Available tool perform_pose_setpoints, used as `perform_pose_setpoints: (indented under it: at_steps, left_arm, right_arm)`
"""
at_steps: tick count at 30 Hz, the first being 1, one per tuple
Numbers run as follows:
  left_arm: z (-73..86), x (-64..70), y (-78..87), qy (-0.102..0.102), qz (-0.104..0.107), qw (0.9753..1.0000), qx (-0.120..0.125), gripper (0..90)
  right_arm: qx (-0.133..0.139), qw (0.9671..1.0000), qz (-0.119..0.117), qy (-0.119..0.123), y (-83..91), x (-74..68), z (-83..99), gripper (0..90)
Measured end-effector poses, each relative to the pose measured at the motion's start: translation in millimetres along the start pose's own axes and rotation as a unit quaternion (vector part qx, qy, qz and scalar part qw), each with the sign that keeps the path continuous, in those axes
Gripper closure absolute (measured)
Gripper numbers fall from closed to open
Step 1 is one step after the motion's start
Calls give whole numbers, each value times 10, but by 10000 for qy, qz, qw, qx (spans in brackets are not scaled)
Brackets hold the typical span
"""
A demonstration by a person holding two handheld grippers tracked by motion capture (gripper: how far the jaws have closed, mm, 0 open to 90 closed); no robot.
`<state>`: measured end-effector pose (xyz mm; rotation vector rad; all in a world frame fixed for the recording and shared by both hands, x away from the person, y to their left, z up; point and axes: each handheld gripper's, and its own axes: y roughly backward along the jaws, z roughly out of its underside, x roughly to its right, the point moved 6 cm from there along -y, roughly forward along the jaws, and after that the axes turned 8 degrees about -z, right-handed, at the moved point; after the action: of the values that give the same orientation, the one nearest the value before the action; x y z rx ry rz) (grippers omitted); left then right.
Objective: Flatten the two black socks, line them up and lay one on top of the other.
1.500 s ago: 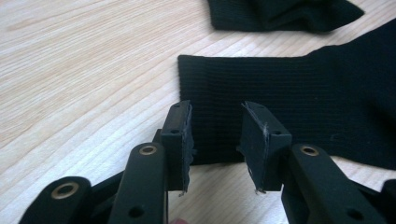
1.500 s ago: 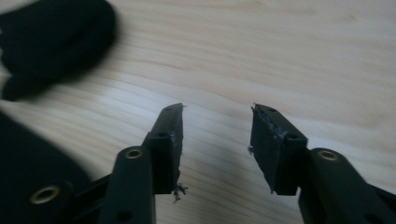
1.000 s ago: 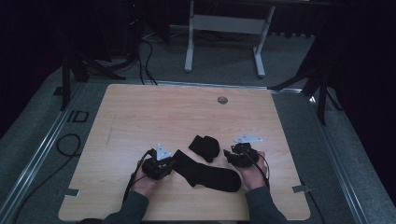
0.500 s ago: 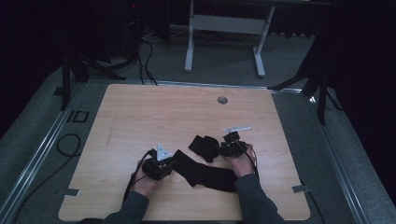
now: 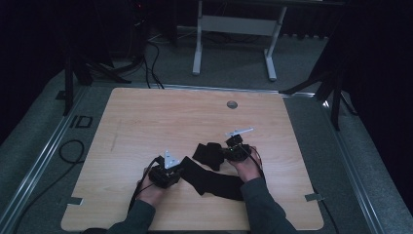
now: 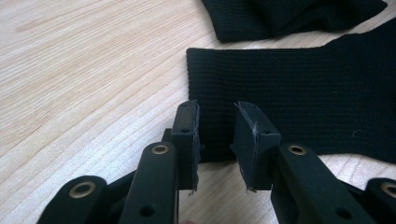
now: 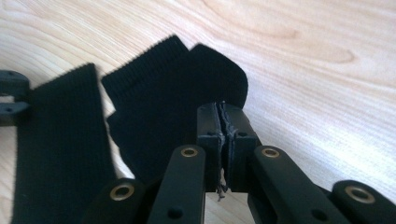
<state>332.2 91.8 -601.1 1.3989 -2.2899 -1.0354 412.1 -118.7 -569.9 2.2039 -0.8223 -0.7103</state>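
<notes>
Light wood desk (image 5: 146, 122), rounded corners, small round grommet (image 5: 232, 104) near the far edge. Tape tabs at the near left (image 5: 72, 200) and near right (image 5: 314, 197) corners. Grey carpet floor (image 5: 234, 63) all round. Metal rails (image 5: 39, 161) run along the floor on both sides of the desk. White frame legs (image 5: 197, 48) stand beyond the far edge. Black cables (image 5: 151, 53) trail on the floor at far left, one loop (image 5: 68, 146) by the left edge. "ID" marking (image 5: 80, 121) on the floor, left. Room dark past the carpet; light falls on the desk.
</notes>
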Motion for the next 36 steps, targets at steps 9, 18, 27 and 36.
perform_pose_setpoints:
  at_steps: [9,18,27,36]
  left_arm:
    - [1,2,-1,-2,-13,10000,3,709]
    - [2,2,-1,7,-18,10000,18,707]
    - [3,1,-2,31,-11,10000,20,707]
    - [5,0,-1,41,3,10000,14,705]
  right_arm:
    - [235,9997,-13,27,213,-23,-107,863]
    - [289,9994,-23,197,324,-92,-146,863]
    - [366,9990,37,247,479,-67,-160,864]
    - [374,9989,158,252,641,50,-42,864]
